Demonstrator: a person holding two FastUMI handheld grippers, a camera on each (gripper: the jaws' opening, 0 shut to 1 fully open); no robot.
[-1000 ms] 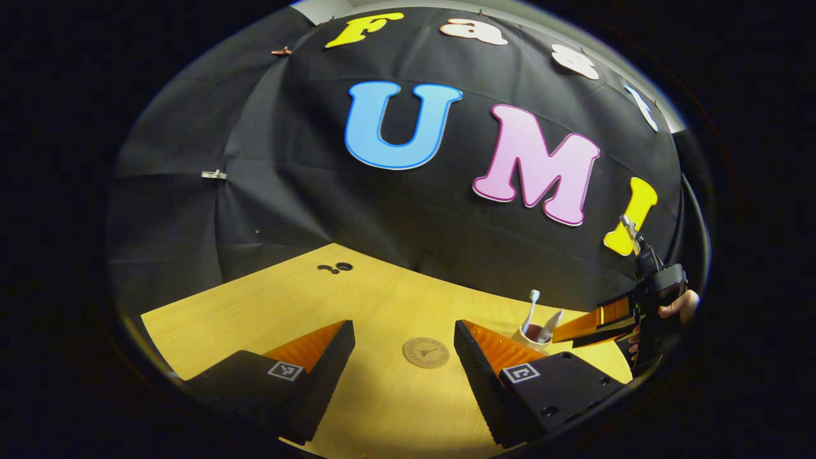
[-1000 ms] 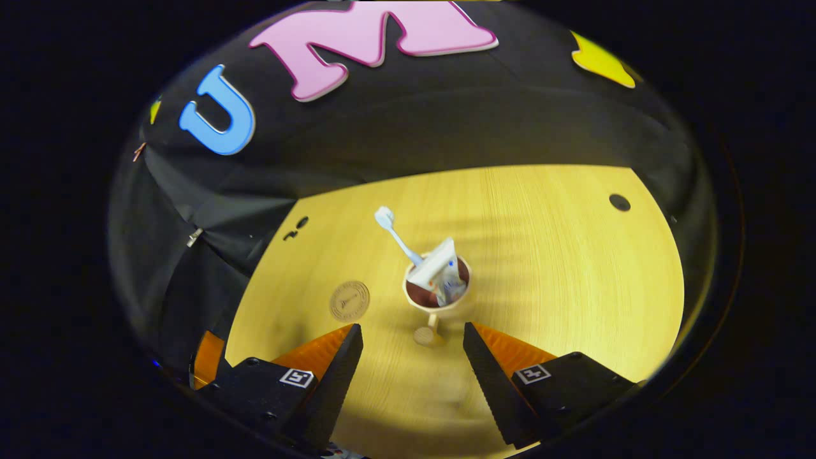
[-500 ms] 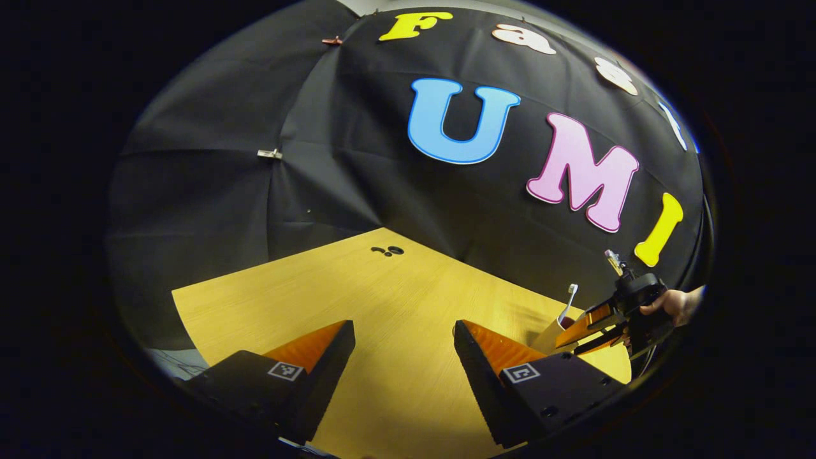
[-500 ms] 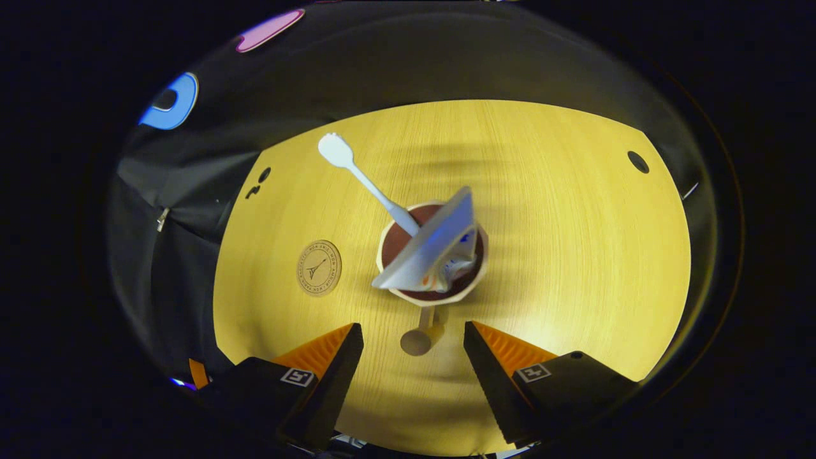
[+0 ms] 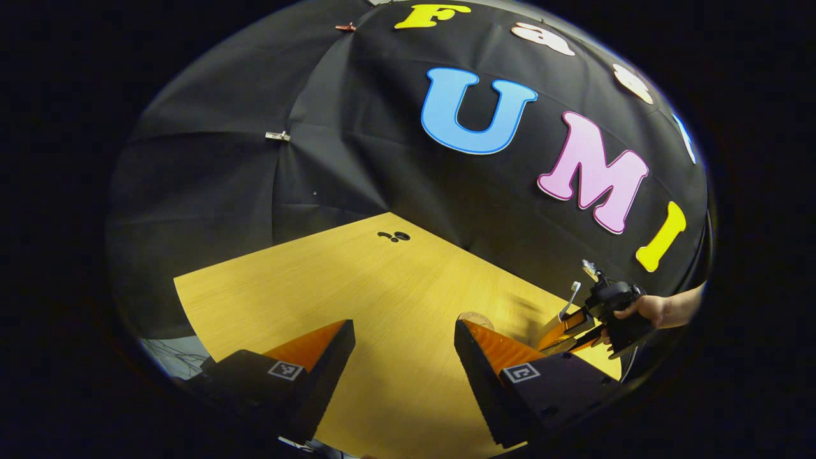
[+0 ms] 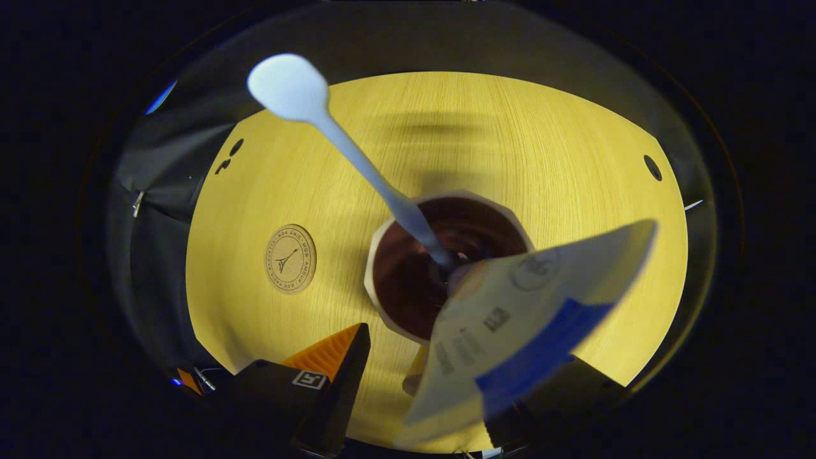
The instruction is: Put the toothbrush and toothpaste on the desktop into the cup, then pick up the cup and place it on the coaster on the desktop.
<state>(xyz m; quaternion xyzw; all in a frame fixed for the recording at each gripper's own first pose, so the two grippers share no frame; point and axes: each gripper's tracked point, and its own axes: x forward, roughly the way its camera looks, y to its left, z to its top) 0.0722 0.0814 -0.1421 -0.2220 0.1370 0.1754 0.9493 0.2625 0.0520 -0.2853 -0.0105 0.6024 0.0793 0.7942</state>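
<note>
Your right hand-held gripper (image 6: 414,376) sits low over the cup (image 6: 446,268), looking almost straight down into it. Its fingers look spread, one finger (image 6: 338,357) clear at lower left, the other mostly hidden behind the toothpaste (image 6: 529,338); I judge you're lining up on the cup's handle (image 6: 415,376), which shows just below the rim between the fingers, but whether anything touches it can't be told. Toothbrush (image 6: 357,153) and toothpaste are both in the cup already, brush leaning up-left, tube leaning toward the camera — so the first half of the task looks done and the pick-up is the step in hand. The coaster (image 6: 291,258) lies flat on the table (image 6: 510,140) to the left of the cup, near it but apart, nothing on it. Your left hand-held gripper (image 5: 401,357) hovers with fingers spread and nothing between them, off to the side — probably parked out of the way. In the left gripper view the other gripper (image 5: 574,328) and your hand (image 5: 647,309) show far right by the cup. Watch the tall tube and brush: both lean, they could tip or snag when the cup lifts. Small dark holes (image 6: 652,167) in the table are well clear of the path.
</note>
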